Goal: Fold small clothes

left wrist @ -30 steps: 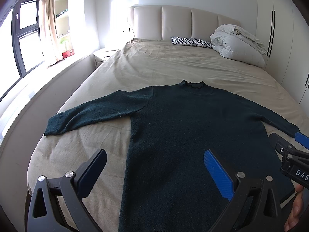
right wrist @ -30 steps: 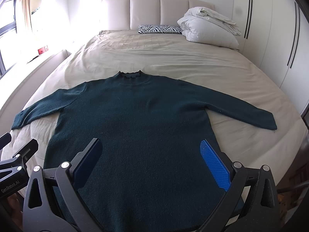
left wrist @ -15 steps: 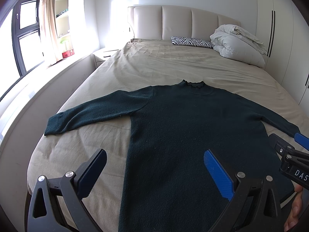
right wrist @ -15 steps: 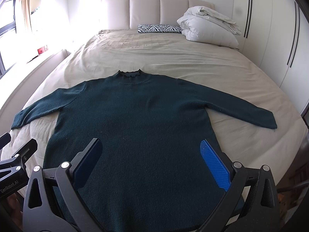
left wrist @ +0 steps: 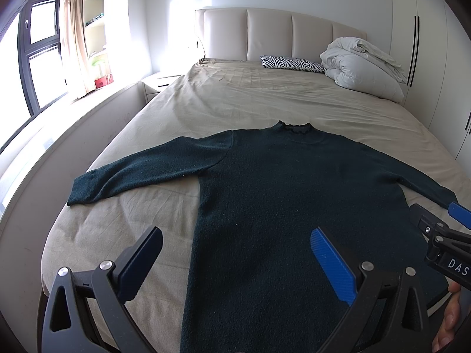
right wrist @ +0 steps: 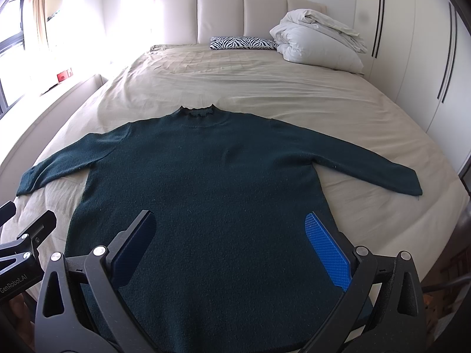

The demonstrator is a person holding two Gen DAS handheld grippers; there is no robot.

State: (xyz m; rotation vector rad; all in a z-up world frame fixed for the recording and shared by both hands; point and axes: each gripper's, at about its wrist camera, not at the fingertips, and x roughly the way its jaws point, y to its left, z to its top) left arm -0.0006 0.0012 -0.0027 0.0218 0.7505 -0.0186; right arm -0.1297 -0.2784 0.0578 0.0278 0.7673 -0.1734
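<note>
A dark green long-sleeved sweater lies flat on the beige bed, collar toward the headboard and both sleeves spread out sideways. My left gripper hovers open above the sweater's lower left side, nothing between its fingers. My right gripper hovers open over the sweater's lower middle, also holding nothing. In the left wrist view the right gripper's side shows at the right edge with a hand under it. The hem nearest me is hidden behind the gripper frames.
The beige bed sheet stretches to a padded headboard. A zebra-print pillow and a bundled white duvet sit at the head. A window ledge runs along the left; white wardrobes stand on the right.
</note>
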